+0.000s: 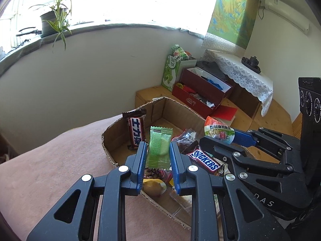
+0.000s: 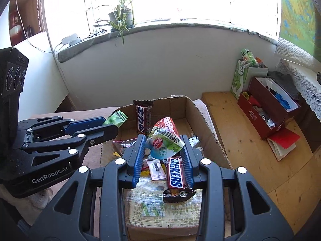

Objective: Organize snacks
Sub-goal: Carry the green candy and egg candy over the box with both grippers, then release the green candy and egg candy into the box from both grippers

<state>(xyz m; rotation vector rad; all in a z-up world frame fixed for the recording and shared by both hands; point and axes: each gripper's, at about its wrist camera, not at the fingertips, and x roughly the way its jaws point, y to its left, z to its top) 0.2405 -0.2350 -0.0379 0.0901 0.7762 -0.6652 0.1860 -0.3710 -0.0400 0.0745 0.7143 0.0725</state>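
Note:
My left gripper [image 1: 157, 147] is shut on a green wafer packet [image 1: 159, 147] and holds it above the cardboard box [image 1: 180, 110]. My right gripper [image 2: 164, 142] is shut on a red, white and green snack packet [image 2: 165, 140] over the same box. In the box a Snickers bar [image 2: 175, 175] lies flat, a brown bar with white lettering [image 2: 142, 118] stands against the far wall, and several more wrapped snacks lie underneath. The right gripper shows in the left wrist view [image 1: 220, 135], the left gripper in the right wrist view [image 2: 112, 123].
The box sits on a pinkish cloth [image 1: 60, 160]. To the right are a wooden floor [image 2: 250, 140], red boxes [image 2: 266, 108], a red notebook [image 2: 282, 142], a green carton [image 2: 238, 78] and a lace-covered table [image 1: 240, 72]. A potted plant [image 2: 120, 16] stands on the windowsill.

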